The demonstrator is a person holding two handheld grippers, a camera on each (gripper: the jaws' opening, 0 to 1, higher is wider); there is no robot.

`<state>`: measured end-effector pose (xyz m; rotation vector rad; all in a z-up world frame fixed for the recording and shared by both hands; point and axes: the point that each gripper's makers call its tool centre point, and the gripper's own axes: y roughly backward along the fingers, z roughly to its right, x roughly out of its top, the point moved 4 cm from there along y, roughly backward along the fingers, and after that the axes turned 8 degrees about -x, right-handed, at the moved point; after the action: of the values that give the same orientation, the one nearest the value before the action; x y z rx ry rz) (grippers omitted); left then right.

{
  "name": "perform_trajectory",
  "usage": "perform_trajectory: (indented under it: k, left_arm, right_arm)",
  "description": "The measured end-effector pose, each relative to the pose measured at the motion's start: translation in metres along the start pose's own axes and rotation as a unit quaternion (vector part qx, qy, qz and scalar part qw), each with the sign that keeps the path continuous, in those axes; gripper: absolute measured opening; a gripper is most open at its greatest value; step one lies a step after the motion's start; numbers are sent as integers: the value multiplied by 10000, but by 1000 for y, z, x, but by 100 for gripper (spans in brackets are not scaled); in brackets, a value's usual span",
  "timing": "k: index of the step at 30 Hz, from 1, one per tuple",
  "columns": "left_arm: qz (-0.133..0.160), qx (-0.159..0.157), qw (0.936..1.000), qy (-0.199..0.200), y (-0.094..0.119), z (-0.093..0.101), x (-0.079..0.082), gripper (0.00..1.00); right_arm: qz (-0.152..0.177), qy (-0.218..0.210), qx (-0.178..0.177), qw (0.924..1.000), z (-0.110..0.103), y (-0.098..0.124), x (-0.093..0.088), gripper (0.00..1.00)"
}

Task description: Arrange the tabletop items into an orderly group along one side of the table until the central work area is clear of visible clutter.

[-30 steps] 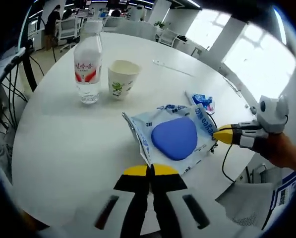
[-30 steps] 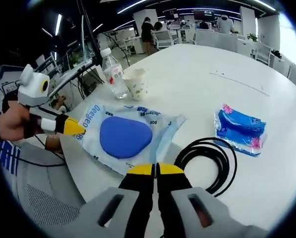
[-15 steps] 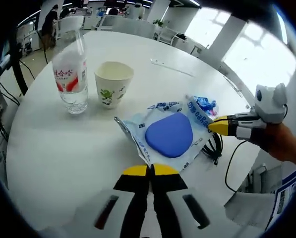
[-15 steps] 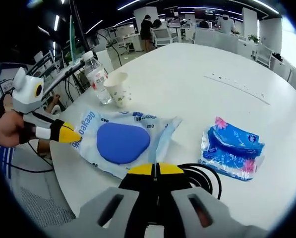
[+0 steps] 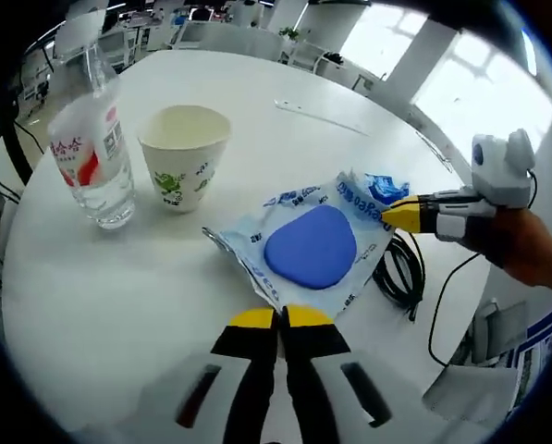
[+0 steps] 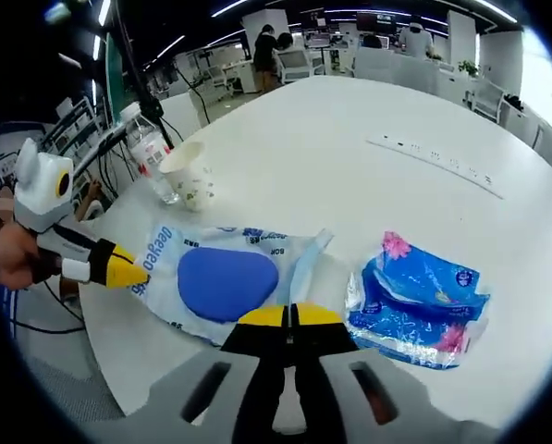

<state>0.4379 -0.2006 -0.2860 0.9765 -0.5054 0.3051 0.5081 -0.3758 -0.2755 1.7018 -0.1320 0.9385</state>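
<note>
Yellow-tipped left tool (image 5: 277, 317) sits at bottom centre of the left gripper view, jaws pressed together on the near edge of the wipes pack (image 5: 312, 250). Right tool (image 6: 293, 316), bottom centre of the right gripper view, is likewise clenched on the opposite edge of the same pack (image 6: 222, 277); it also enters the left gripper view at mid right (image 5: 391, 215). Pack lies flat on the white bench (image 5: 118, 287), centre of frame, blue oval lid up.

Outward: tissue packet (image 6: 419, 301) just right of the pack in the right gripper view; black cable (image 5: 400, 273) coiled near the bench edge, beside the pack. Paper cup (image 5: 184, 156) and water bottle (image 5: 92, 153) stand side by side, upper left of the left gripper view.

Judgement: pack is soft, slick film, likely light but floppy; it will sag or slip if pinched by one thin corner. Sealed seam edges look the firmest hold, one per tool. Cup is light and tips easily.
</note>
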Motion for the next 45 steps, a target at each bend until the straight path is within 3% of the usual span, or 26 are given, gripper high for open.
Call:
perform_trajectory:
  k: [10, 29, 33, 38, 45]
  left_arm:
    - [74, 14, 10000, 64, -15, -7, 13, 0]
    - [584, -109, 9980, 200, -38, -16, 48, 0]
    - [606, -120, 9981, 90, -35, -20, 47, 0]
    - [548, -90, 9984, 88, -27, -30, 40, 9]
    - [522, -201, 9984, 108, -19, -32, 28, 8]
  right_arm:
    - [31, -286, -135, 9995, 16, -4, -5, 0]
    - [-27, -689, -351, 9970, 32, 1, -23, 0]
    - [-62, -653, -342, 9973, 33, 2, -25, 1]
    - [-106, -637, -345, 9973, 34, 3, -28, 4]
    - [-83, -606, -326, 9976, 37, 10, -30, 4]
